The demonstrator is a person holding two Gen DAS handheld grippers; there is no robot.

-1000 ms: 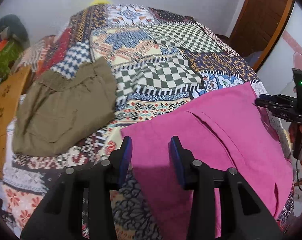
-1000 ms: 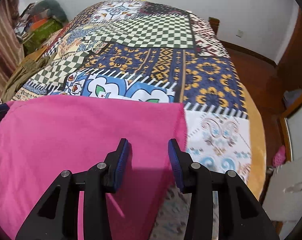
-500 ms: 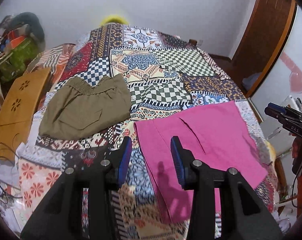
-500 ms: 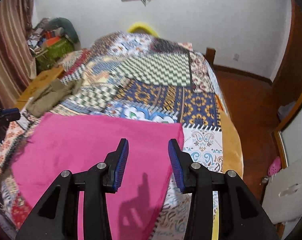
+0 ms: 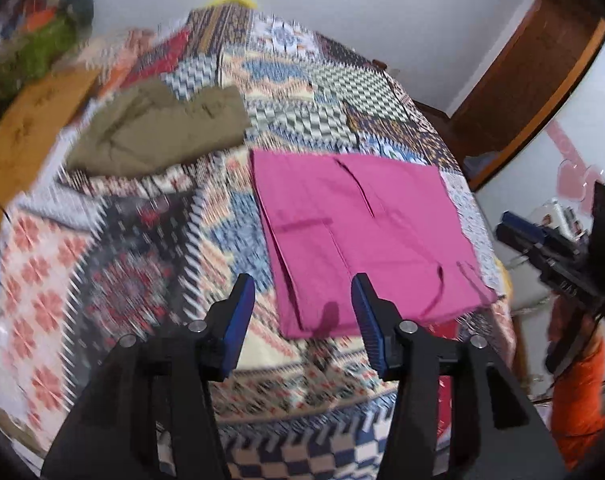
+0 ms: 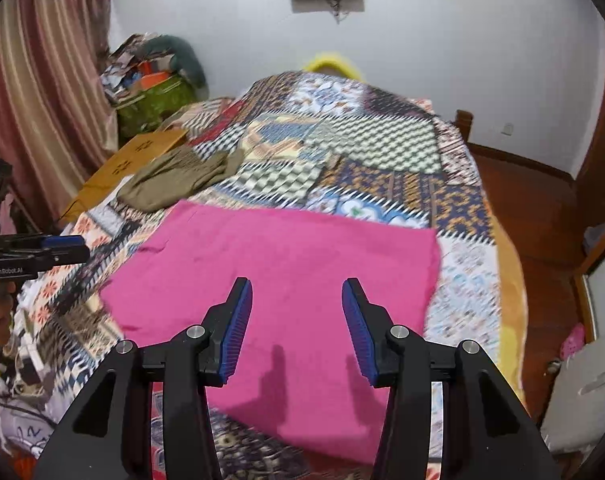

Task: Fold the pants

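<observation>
Folded pink pants (image 5: 362, 236) lie flat near the bed's (image 5: 142, 280) foot edge; olive pants (image 5: 158, 132) lie farther up. Left claw (image 5: 302, 300) and right claw (image 6: 296, 304), jaws just widening, hover released, gripping nothing

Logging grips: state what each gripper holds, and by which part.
Nothing is held. Left gripper and right gripper are open, above the folded pink pants.

our right gripper (image 6: 297, 322), its jaws just widened and empty, hangs above folded pink pants (image 6: 286, 272) on the quilt (image 6: 382, 152).
</observation>
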